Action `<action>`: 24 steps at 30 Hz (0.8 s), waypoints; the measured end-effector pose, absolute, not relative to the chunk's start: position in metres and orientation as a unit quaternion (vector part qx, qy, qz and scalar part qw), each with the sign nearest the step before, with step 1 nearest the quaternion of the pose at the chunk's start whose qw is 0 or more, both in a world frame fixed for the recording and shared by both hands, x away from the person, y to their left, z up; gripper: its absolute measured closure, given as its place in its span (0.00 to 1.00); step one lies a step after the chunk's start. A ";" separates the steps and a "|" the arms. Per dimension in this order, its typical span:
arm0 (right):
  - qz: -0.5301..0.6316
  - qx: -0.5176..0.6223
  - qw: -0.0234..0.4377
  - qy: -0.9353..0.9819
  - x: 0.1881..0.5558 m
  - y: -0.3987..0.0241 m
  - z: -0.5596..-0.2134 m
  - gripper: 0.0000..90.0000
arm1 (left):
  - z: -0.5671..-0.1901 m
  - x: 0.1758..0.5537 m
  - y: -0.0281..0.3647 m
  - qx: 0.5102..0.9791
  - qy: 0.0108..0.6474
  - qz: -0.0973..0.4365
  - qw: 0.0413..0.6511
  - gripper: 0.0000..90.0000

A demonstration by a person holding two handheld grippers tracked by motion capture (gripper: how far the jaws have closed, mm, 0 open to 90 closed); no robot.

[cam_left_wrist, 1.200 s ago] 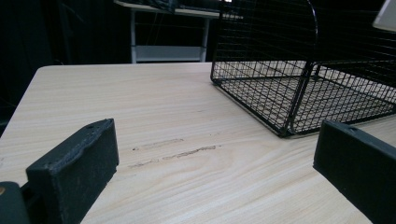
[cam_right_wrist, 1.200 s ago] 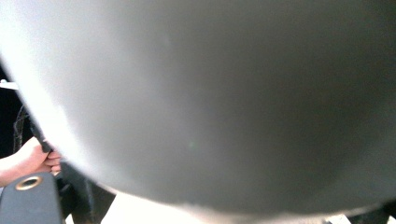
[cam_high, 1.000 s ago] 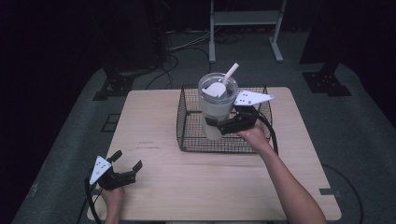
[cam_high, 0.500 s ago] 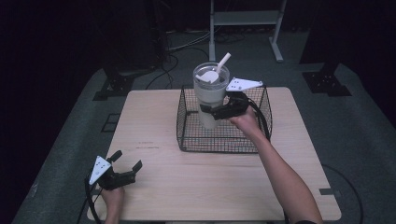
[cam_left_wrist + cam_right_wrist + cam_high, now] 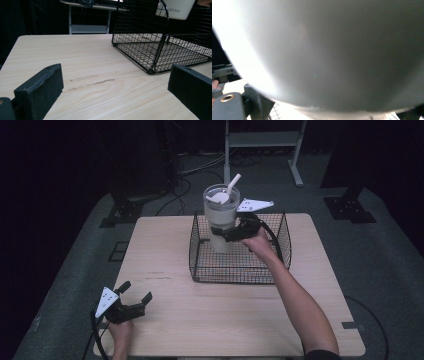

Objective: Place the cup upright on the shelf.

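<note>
right tongs [image 5: 226, 234] gripping tumbler [image 5: 220, 220], "carote" printed

left tool [image 5: 134, 303]: black body, two blocky matte-black jaws, white-grey three-cornered plate on top, black cable trailing from it | right tool [image 5: 226, 233]: black, same pale three-cornered plate, thick black cable looping off it, brass-coloured screw eyelet by its jaw base | arms: bare forearms, dark short sleeve at right upper arm
</note>
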State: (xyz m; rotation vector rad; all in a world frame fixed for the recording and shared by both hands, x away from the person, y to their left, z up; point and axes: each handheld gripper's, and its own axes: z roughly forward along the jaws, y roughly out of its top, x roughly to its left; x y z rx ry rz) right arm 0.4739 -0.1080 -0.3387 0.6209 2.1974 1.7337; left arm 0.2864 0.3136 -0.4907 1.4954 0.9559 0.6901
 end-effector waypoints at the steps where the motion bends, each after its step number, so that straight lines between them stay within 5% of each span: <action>1: 0.599 0.212 0.139 0.760 0.477 -0.106 -0.342 0.10 | -0.491 0.286 0.314 0.640 0.408 0.295 0.580 0.00; 24: 0.573 0.192 0.092 0.791 0.510 -0.094 -0.390 0.10 | -0.491 0.286 0.314 0.643 0.400 0.293 0.584 0.00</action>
